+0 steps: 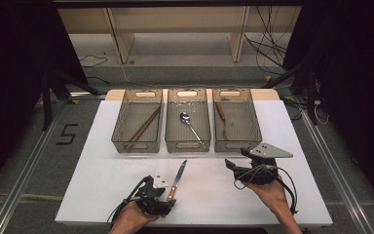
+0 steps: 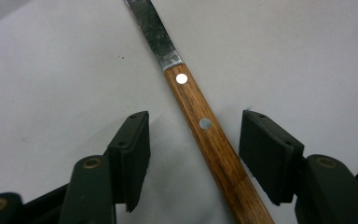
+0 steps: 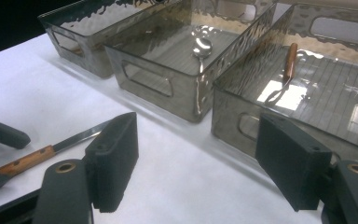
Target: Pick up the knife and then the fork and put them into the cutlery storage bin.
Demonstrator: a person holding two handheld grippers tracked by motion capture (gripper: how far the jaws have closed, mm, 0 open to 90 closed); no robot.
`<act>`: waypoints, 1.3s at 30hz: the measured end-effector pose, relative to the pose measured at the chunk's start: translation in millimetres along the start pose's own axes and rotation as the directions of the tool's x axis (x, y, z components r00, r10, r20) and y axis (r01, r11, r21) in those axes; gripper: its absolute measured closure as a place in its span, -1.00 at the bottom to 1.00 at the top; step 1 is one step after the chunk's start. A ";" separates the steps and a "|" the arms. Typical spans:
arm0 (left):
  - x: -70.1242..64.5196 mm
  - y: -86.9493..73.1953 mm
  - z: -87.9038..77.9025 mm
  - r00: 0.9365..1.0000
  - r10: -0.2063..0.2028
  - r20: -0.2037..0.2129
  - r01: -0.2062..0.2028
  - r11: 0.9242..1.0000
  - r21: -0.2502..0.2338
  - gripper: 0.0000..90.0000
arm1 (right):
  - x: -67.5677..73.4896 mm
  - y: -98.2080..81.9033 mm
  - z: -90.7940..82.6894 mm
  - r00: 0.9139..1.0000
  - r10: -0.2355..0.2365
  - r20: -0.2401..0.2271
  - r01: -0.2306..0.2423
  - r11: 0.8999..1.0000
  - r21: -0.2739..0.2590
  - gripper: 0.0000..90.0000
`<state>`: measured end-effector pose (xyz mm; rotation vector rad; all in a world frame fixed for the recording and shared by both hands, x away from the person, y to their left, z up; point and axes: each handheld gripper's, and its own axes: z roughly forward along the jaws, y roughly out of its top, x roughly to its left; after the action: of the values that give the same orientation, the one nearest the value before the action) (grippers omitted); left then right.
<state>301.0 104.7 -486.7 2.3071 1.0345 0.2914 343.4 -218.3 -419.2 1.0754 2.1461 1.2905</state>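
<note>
Knife (image 1: 177, 178) with a wooden handle lies flat on the white surface (image 1: 102, 180), near the front edge, its blade pointing toward the three clear bins. The left gripper (image 2: 193, 156) sits low over the handle with its jaws wide apart, one on each side of the wood and neither touching it. The right gripper (image 1: 230, 164) is held above the surface just in front of the right bin (image 1: 236, 126), jaws spread wide and empty. That bin holds a second wooden-handled knife (image 3: 286, 70). The middle bin (image 1: 188, 120) holds a spoon (image 1: 190, 124), and the left bin (image 1: 137, 121) holds brown chopsticks (image 1: 142, 127).
</note>
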 end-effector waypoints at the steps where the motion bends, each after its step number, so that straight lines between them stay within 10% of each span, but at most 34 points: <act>1: -0.1 -0.1 0.0 1.000 0.001 -0.003 -0.001 1.000 -0.001 -0.02 | 0.9 -0.8 -0.1 1.000 0.002 -0.004 -0.002 1.000 0.004 -0.32; 26: 1.9 0.1 -3.0 0.999 0.031 -0.010 -0.031 0.999 0.024 0.62 | 7.2 -7.3 -1.3 1.000 -0.016 -0.018 0.016 1.000 0.008 -0.30; 39: 5.2 16.8 0.0 0.999 0.032 0.012 -0.034 0.989 0.143 0.63 | 8.9 -7.4 -1.0 0.999 -0.020 -0.026 0.021 1.000 0.008 -0.30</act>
<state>314.7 99.6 -476.9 2.4535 1.0435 0.2250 334.2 -213.9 -424.9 1.0425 2.1775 1.2948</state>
